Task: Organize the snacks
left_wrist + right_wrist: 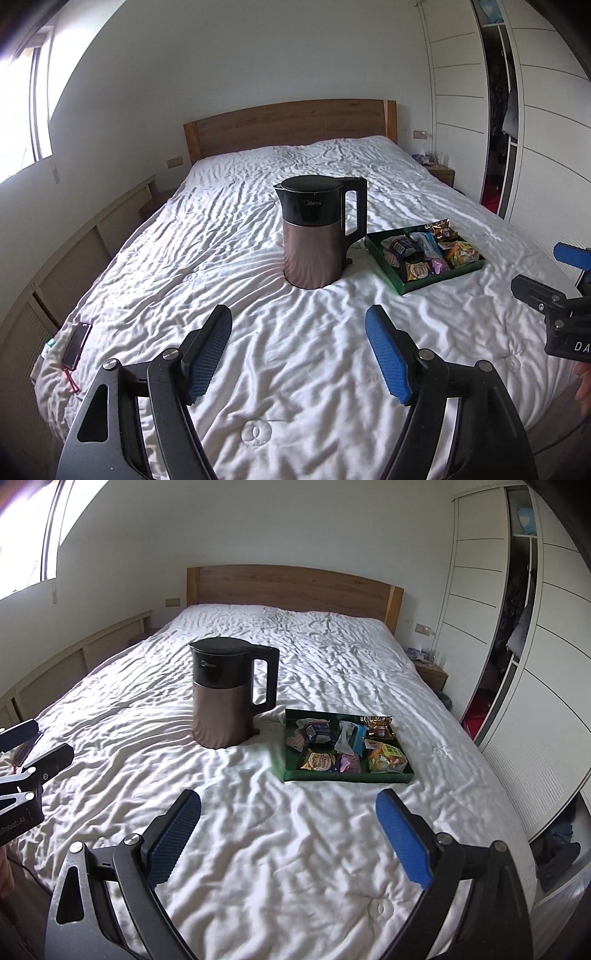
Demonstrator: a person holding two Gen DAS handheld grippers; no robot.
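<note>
Left tongs point(299, 354): standing apart with nothing between the blue pads, hovering over bare sheet at the near end of the bed point(221, 229).
Right tongs point(288, 834): likewise standing apart and holding nothing, aimed at the stretch of sheet just short of the tray.
Snacks point(345, 747): lying in a loose heap of wrapped packets inside the green tray point(347, 777), which is sitting on the bed right of centre, near the kettle point(225, 694) but apparently not touching it.
Tipping risk: the kettle is standing upright on soft, wrinkled bedding, its handle turned toward the tray; a sideways sweep of the left tongs toward the tray is likely to knock it over.
Soft-surface risk: pressing down on a packet is likely to sink the mattress and tilt the tray, letting packets slide out over its low wall.
Grip risk: the wrappers look glossy and crumpled, so a pinch on a loose corner may slip; how many packets are overlapping I cannot tell from this distance.
Collision risk: the two tongs are riding side by side, each showing at the edge of the other's view, so converging on the small tray may make them clash.
Edges: the phone point(76, 345) is lying close to the bed's near left edge, where a dragged sheet could pull it off.
Open room: wide bare sheet in front of the tray and kettle; the wardrobe point(546, 657) is well clear on the right.
</note>
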